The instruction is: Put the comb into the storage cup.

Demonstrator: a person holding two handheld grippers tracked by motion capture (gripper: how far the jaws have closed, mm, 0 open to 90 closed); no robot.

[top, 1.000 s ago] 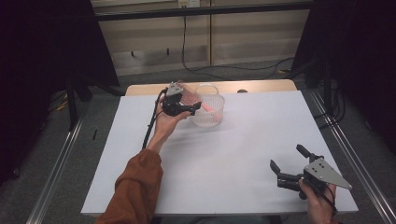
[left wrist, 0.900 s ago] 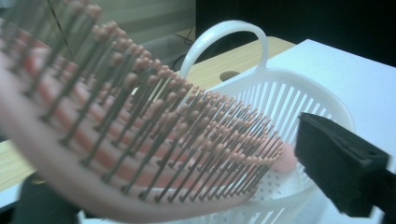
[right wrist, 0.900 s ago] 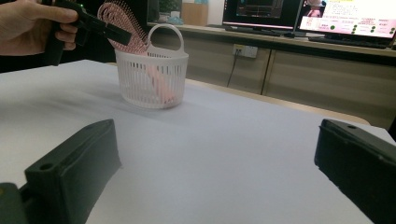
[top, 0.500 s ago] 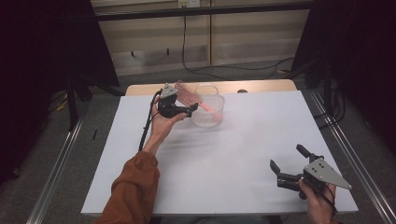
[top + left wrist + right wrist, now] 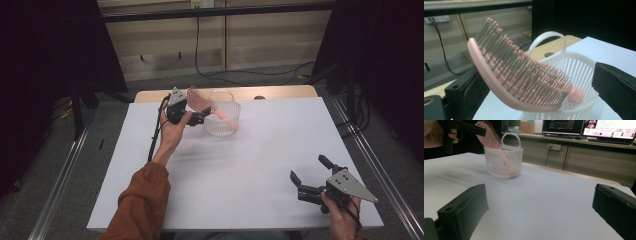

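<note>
White tabletop (image 5: pixel 240 165) bears a basket (image 5: pixel 222 120) holding the pink hairbrush (image 5: pixel 202 104), both grippers spread, left gripper (image 5: pixel 199 119) freshly opened.

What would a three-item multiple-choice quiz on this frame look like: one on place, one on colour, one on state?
1. Where is the handle end of the pink plastic hairbrush?
A. flat on the white table top
B. inside the white slotted plastic basket
C. between the right gripper's jaws

2. What colour is the person's sleeve?
A. rust orange
B. blue
C. green

3. How do the jaws of the left gripper stand?
A. clamped on the basket handle
B. shut with nothing between them
C. open, on either side of the brush head

Answers:
1 B: the right gripper view shows the handle slanting down inside the basket, the head leaning out over the rim.
2 A: the high view shows the orange forearm.
3 C: the left gripper view shows both jaws wide apart; they have just been opening, with the brush head between them.
</note>
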